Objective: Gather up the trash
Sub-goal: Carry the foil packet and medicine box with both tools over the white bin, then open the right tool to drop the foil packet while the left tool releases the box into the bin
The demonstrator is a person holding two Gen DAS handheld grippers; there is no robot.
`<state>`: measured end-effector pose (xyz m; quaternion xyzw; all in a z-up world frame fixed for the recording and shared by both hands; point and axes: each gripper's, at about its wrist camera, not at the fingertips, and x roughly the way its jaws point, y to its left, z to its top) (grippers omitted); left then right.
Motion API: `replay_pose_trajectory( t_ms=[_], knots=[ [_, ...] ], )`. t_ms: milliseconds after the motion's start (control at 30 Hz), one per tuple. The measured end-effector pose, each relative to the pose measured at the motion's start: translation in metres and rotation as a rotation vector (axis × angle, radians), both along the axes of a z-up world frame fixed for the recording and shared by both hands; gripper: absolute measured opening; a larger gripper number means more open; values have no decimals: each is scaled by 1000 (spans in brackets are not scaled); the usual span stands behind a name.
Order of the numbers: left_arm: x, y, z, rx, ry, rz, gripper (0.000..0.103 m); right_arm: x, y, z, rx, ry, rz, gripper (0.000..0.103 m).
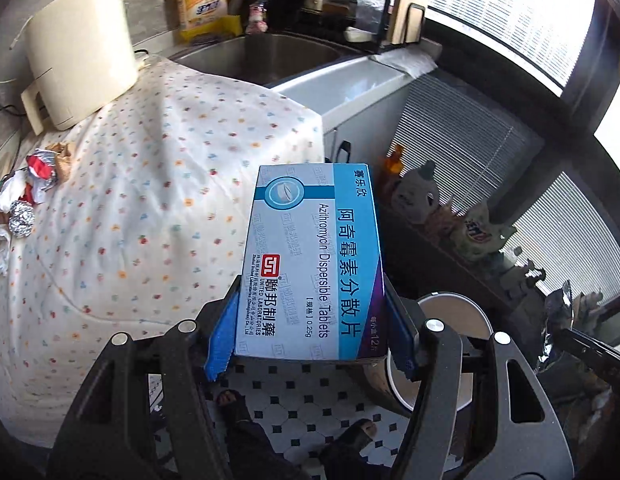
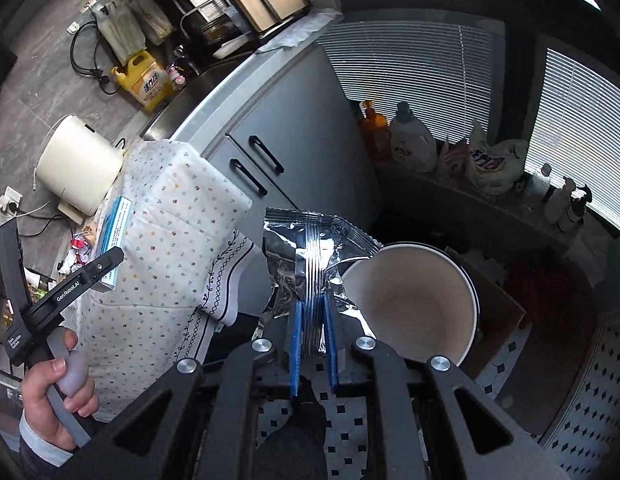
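carrying two pieces of trash toward the bin at once. left gripper (image 1: 310,344) clamped across the lower end of a blue and white medicine box (image 1: 313,260), blue pads pressing its two sides, jaws standing wide only because the box is wide; box held out past the edge of the dotted tablecloth (image 1: 150,184), above the tiled floor and just beside the round white bin (image 2: 413,304), not over its mouth. right gripper (image 2: 313,344) nearly closed, with a crinkled silver foil wrapper (image 2: 310,248) pinched between the pads, the top of the wrapper fanning out next to the bin rim; whether the pads press firmly or have slackened cannot be told. bin interior looking bare as far as visible, so probably nothing dropped in yet, though its bottom is partly hidden. more work left on the table: a small heap of trash (image 1: 26,188) at the far left of the cloth, with a foil ball (image 1: 21,219), crumpled white paper and red and brown scraps, well apart from both grippers. judging roughly: two items in hand and unreleased, one pile uncollected, task in an early to middle stage.
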<state>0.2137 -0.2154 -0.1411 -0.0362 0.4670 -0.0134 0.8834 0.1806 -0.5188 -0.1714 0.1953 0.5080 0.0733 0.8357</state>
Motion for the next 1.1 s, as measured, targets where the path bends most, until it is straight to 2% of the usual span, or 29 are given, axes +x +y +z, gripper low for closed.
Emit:
replay_pose_trajectory(
  t_ms=[67,100,567,767,800,867,967,1100],
  knots=[
    [1,-21,-6,-6,13,-47,63,-4,-13,-7,8,12,-25,42],
    [2,-29,-10,-8,21,-69,63,-8,-20,-8,7,10,-50,63],
    [7,-121,-58,-58,150,-311,64,-41,-79,-21,-4,54,-233,64],
    [6,-159,-77,-116,228,-417,64,-53,-97,-19,-31,59,-302,64],
    [6,-164,-79,-127,237,-430,66,-55,-100,-19,-32,62,-311,64],
    [8,-169,-80,-148,244,-439,82,-57,-103,-21,-28,68,-324,65],
    [11,-168,-75,-169,233,-436,86,-56,-102,-20,-38,67,-331,73],
    [18,-145,-62,-167,208,-386,87,-48,-94,-15,-54,50,-319,85]
  ],
)
